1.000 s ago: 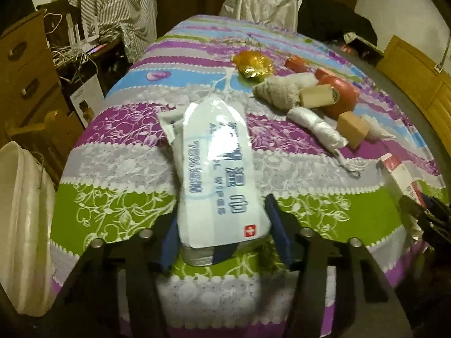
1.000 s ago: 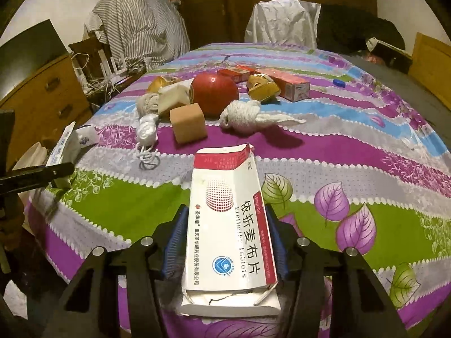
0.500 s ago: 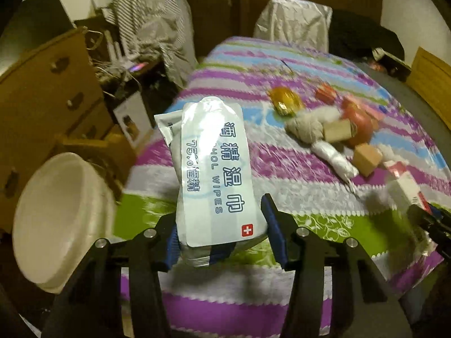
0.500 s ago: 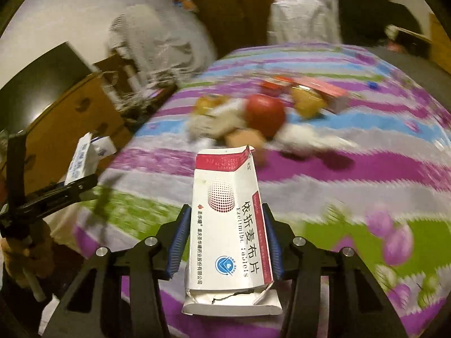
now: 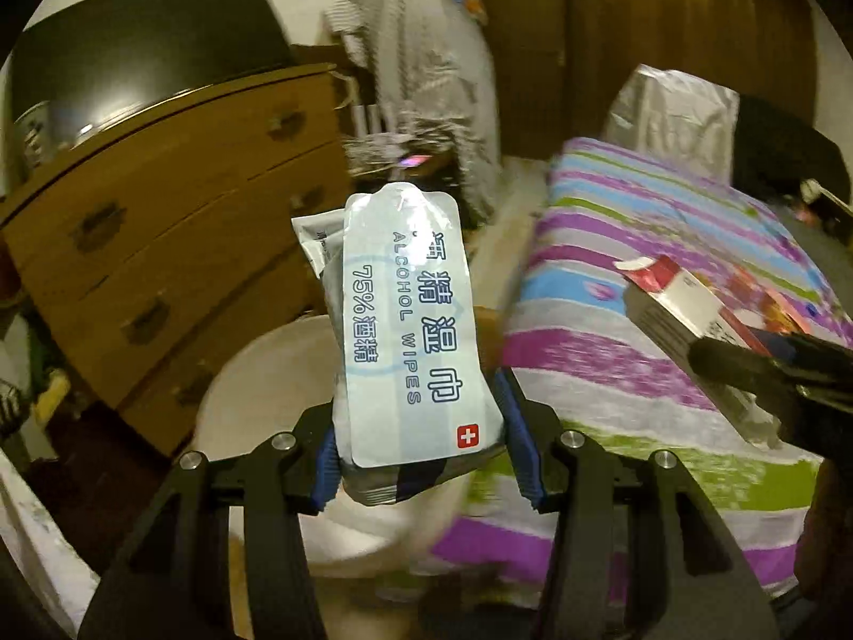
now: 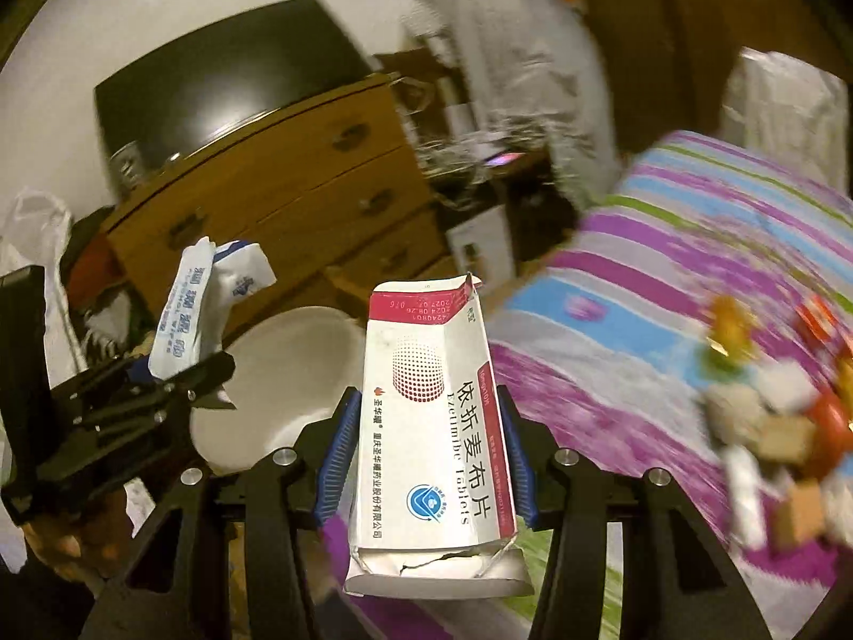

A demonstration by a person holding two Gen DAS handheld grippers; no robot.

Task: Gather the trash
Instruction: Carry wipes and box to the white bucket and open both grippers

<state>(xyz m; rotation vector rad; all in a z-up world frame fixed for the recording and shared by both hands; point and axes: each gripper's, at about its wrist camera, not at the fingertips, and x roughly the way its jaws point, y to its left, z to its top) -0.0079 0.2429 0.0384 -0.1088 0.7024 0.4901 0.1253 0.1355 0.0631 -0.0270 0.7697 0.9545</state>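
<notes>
Together, we held one piece of trash in each pair of tongs. Our left tongs [image 5: 416, 458] were clamped on a pack of alcohol wipes [image 5: 408, 320], its blue pads pressing both sides of the pack's lower end, and the pack stood up and away from us. Below and behind it lay the white bin [image 5: 266, 400], its pale mouth showing beside the wooden chest of drawers [image 5: 176, 245]. Our right tongs [image 6: 424, 458] gripped a torn tablet box [image 6: 432, 416], white with a red band, the pads tight against its long sides. From the right wrist view, the white bin [image 6: 288, 373] sat just left of the box, and the left tongs [image 6: 160, 389] with the wipes [image 6: 186, 309] hung over its near rim. To the right spread the striped cloth of the worktop [image 6: 666, 277], with a blurred cluster of other items [image 6: 773, 416] at its far side.
</notes>
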